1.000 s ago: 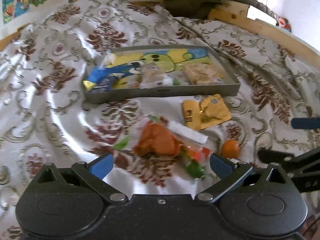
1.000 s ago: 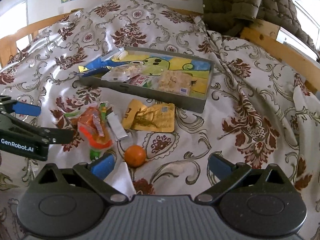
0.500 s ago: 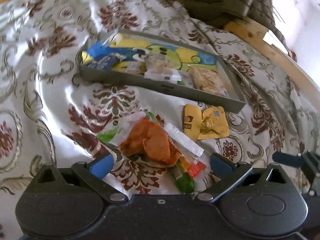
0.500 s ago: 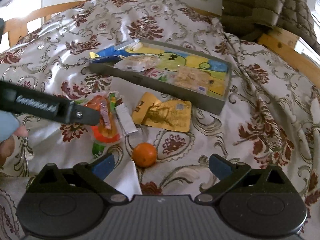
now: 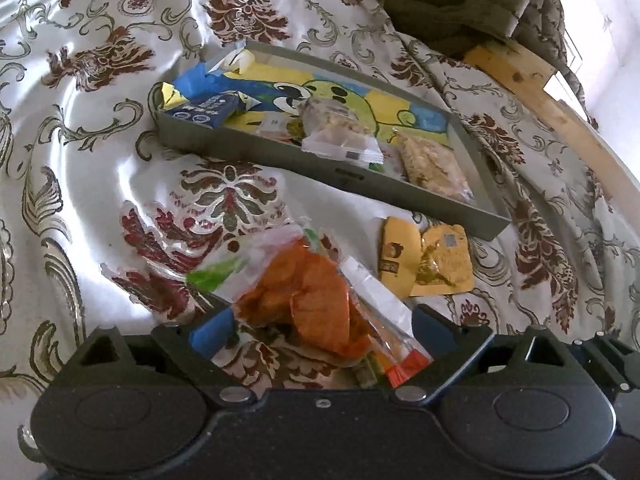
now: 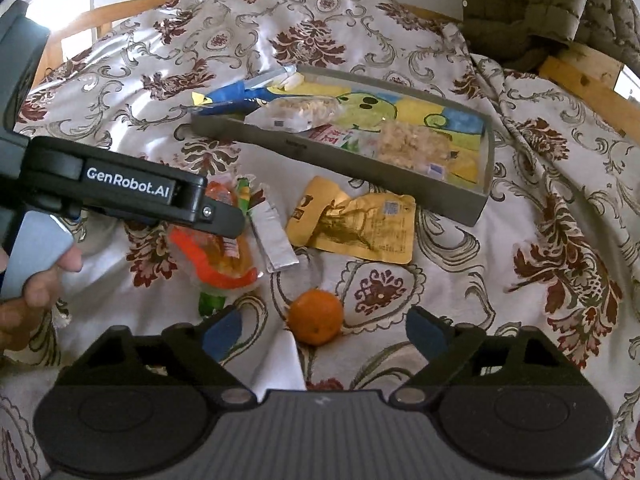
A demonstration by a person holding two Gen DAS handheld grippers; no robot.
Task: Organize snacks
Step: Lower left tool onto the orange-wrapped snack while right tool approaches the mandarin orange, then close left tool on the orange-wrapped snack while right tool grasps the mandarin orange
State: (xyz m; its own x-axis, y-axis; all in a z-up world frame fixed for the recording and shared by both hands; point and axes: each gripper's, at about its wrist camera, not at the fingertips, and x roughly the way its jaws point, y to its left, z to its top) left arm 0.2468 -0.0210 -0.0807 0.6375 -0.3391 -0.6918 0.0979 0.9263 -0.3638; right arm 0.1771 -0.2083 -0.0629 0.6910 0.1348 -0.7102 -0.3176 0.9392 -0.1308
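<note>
Between the left tongs' spread blades, the orange snack bag, beside a yellow pouch.

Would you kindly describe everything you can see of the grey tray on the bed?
The tray is a shallow rectangle with low grey walls, matte, plastic or metal by the look. Its floor carries a cartoon picture in yellow, green and blue. It lies flat on the patterned bedspread, angled to both cameras. Inside are a blue packet at one end and clear snack bags. A yellow pouch lies just outside its near wall. Neither tool touches it.
</note>
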